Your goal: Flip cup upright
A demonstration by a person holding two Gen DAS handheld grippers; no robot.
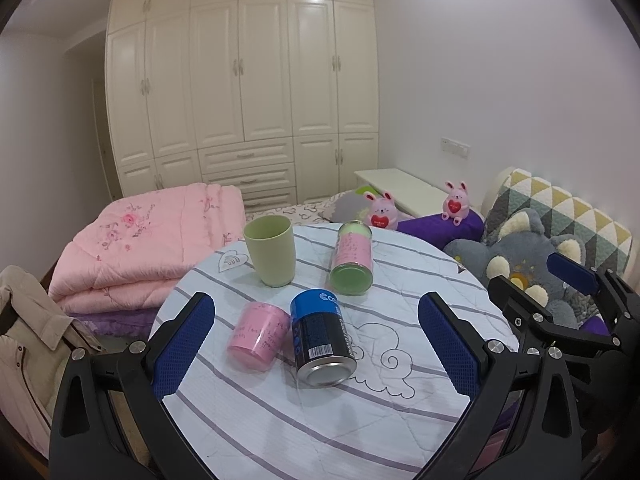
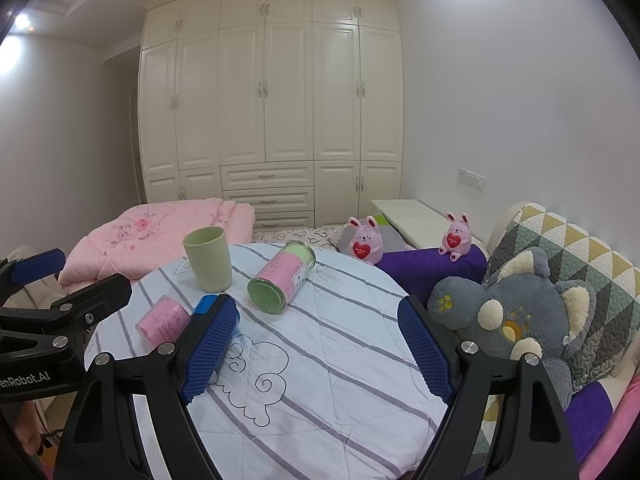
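A pale green cup (image 1: 271,249) stands upright with its mouth up on the round striped table (image 1: 400,264); it also shows in the right wrist view (image 2: 209,258). A pink cup (image 1: 258,336) (image 2: 162,324) lies on its side. My left gripper (image 1: 316,344) is open and empty, above the table's near side. My right gripper (image 2: 320,348) is open and empty, to the right of the left one; its left finger hides most of the blue can.
A blue can (image 1: 322,338) and a pink-and-green jar (image 1: 353,258) (image 2: 282,276) lie on their sides on the table. A folded pink quilt (image 1: 148,240) lies to the left. Plush toys (image 2: 520,312) and cushions (image 1: 560,208) sit to the right.
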